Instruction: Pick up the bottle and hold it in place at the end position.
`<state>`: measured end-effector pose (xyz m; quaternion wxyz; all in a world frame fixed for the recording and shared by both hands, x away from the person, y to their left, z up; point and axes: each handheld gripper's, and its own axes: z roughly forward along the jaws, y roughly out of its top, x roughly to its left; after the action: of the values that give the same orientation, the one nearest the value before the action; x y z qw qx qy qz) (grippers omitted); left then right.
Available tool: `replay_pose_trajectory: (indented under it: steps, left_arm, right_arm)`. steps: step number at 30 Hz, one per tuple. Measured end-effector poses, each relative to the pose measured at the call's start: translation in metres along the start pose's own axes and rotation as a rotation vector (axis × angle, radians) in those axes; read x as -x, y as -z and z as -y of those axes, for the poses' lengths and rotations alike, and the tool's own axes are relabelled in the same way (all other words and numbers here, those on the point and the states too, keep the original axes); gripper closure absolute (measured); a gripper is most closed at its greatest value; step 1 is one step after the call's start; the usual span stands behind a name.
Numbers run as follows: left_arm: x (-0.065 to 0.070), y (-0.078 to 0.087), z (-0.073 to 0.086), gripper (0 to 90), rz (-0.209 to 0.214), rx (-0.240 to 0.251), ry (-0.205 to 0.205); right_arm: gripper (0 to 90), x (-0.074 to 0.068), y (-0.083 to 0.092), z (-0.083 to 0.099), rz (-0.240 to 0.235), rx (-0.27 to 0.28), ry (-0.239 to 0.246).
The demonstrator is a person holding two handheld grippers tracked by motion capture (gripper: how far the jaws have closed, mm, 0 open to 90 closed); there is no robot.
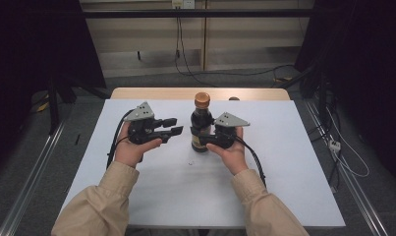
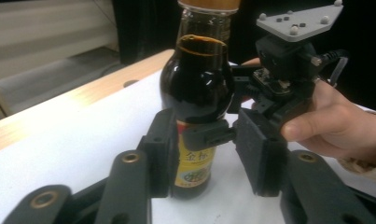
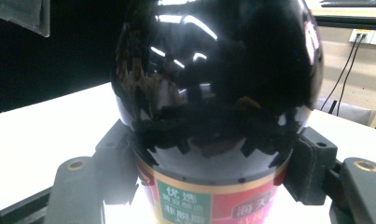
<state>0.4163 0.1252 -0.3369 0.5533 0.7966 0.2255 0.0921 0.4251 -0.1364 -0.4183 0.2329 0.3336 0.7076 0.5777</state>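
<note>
Dark sauce bottle (image 1: 201, 129), base hidden, clamped by right tongs (image 1: 209, 135); left tongs (image 1: 172, 126) released.

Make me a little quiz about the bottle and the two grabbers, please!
1. Which gripper is clamped on the dark bottle?
2. True or false: the bottle lies on its side on the white table.
3. What colour is the bottle's cap?

Key:
1. The right gripper; its pads squeeze the bottle's body. The left gripper is beside the bottle, not touching it.
2. False; it stands upright.
3. Orange-brown.
</note>
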Motion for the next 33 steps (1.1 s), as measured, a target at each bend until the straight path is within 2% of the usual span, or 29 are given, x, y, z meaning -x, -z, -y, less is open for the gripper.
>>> replay_pose_trajectory:
  steps: [3, 10, 20, 33]
  left_arm:
    - [-0.003, -0.002, -0.004, 65.4, 0.021, -0.011, 0.029]
    - [-0.005, -0.005, -0.013, 74.6, 0.03, -0.034, 0.008]
    - [-0.003, -0.011, -0.023, 85.7, 0.043, -0.051, 0.036]
    - [-0.005, -0.016, -0.025, 88.4, 0.046, -0.047, 0.047]
  right_arm:
    - [30.7, 0.0, 0.0, 0.0, 0.001, -0.003, 0.001]
    - [30.8, -0.001, 0.0, -0.001, 0.004, -0.009, 0.001]
    - [30.9, -0.001, 0.001, -0.001, 0.005, -0.012, 0.004]
    - [30.8, -0.001, 0.001, -0.001, 0.005, -0.012, 0.0]
